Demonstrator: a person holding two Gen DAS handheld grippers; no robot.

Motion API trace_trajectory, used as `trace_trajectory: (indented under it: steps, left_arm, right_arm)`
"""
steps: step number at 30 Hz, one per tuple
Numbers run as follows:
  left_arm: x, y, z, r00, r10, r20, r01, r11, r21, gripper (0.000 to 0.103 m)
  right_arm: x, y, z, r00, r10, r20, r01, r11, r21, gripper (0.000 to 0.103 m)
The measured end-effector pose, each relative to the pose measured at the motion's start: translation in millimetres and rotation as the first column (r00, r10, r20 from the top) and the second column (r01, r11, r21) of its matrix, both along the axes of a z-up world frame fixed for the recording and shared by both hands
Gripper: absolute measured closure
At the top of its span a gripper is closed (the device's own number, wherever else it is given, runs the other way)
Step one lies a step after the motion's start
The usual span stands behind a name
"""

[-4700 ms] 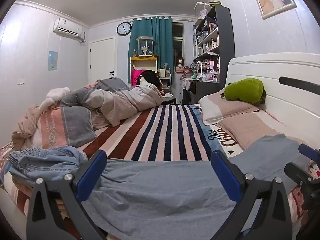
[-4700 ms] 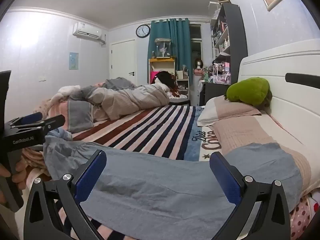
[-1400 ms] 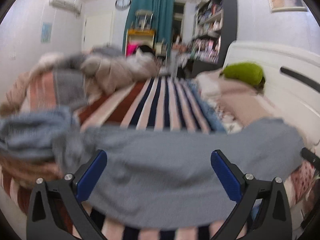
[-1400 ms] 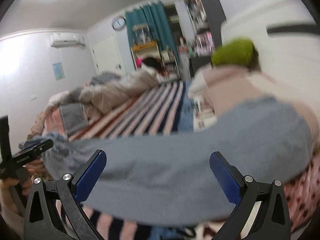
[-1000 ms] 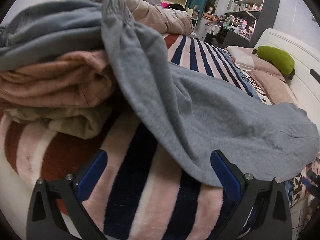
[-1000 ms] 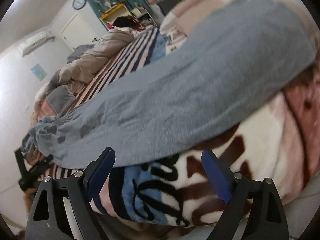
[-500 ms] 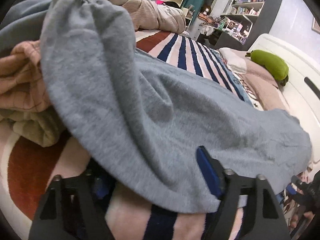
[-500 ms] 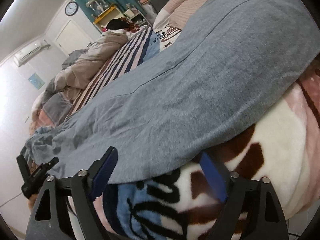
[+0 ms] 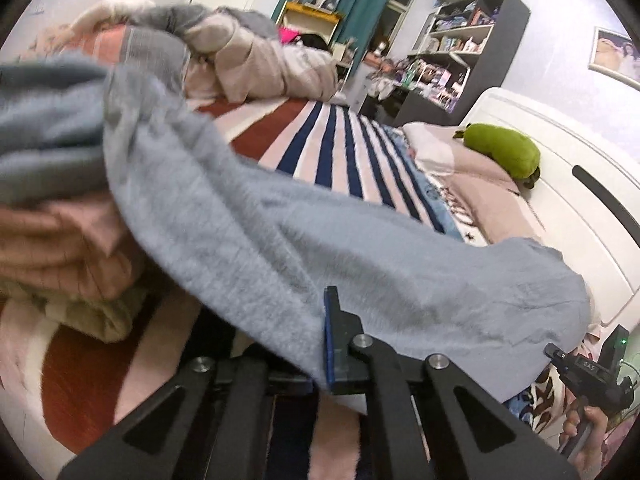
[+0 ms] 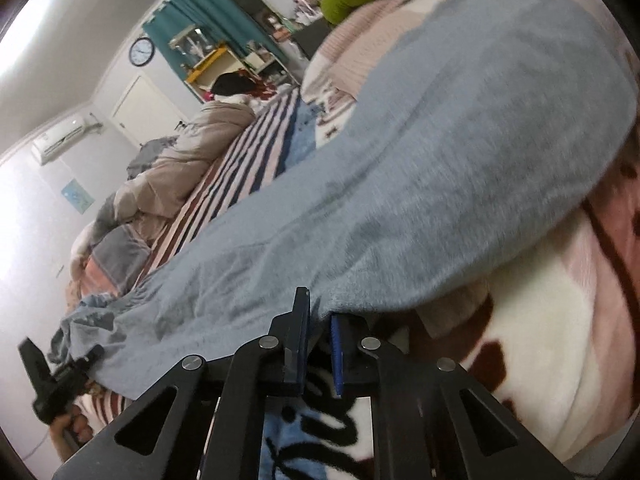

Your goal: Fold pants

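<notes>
Pants (image 9: 360,264), grey and soft, stretch across the near edge of my view, draped over the striped blanket (image 9: 336,148) that covers the bed (image 9: 560,184). One end of them rides up onto a pile of folded clothes (image 9: 60,240) at the left, and the other end lies toward the pillow (image 9: 476,168) by the white headboard. From the right wrist camera I see the same pants (image 10: 400,184) running as a long band from the lower left up to the upper right, over a pink, white and brown patterned blanket (image 10: 560,320). A bunched quilt (image 9: 256,60) sits farther back on the bed, with a green plush (image 9: 502,150) on the pillow. My left gripper (image 9: 320,344) has just been closing, and its jaws now clamp the near hem of the pants, with the cloth folded down over the blue pad. My right gripper (image 10: 318,340) has just been closing too, and its jaws pinch the lower edge of the pants between the two blue pads. In the left view I see the other handle at the lower right with a hand (image 9: 588,428) around it; in the right view a hand (image 10: 70,428) grips the other tool at the lower left.
</notes>
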State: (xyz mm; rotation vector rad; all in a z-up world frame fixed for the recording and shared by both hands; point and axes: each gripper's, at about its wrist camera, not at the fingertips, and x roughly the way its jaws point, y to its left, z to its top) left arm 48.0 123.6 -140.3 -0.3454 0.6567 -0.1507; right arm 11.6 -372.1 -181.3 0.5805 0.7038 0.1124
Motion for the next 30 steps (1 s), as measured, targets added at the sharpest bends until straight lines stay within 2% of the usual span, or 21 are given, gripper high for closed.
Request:
trace_trajectory:
  steps: [6, 8, 15, 23, 30]
  left_arm:
    - [13.2, -1.6, 33.9, 0.995, -0.021, 0.095, 0.02, 1.0, 0.017, 0.101]
    - [21.9, -2.9, 42.5, 0.993, -0.029, 0.116, 0.026, 0.999, 0.035, 0.101]
    - [71.1, -1.2, 59.3, 0.99, -0.021, 0.137, 0.009, 0.996, 0.087, 0.101]
    - [134.8, -5.0, 50.8, 0.996, -0.028, 0.08, 0.017, 0.99, 0.141, 0.101]
    - [194.4, -10.2, 19.3, 0.997, -0.059, -0.058, 0.069, 0.981, 0.182, 0.101]
  right_arm:
    - [16.3, 4.9, 32.2, 0.996, 0.046, 0.078, -0.044, 0.999, -0.018, 0.1]
    - [29.0, 5.2, 44.5, 0.993, 0.063, 0.102, -0.058, 0.997, -0.051, 0.101]
    - [80.0, -1.8, 72.1, 0.986, 0.077, 0.145, -0.059, 0.991, -0.121, 0.101]
    - [138.4, -1.9, 78.3, 0.988, 0.101, 0.113, -0.077, 0.977, -0.199, 0.101]
    - [196.4, 0.7, 59.7, 0.993, 0.119, -0.025, -0.122, 0.955, -0.272, 0.101]
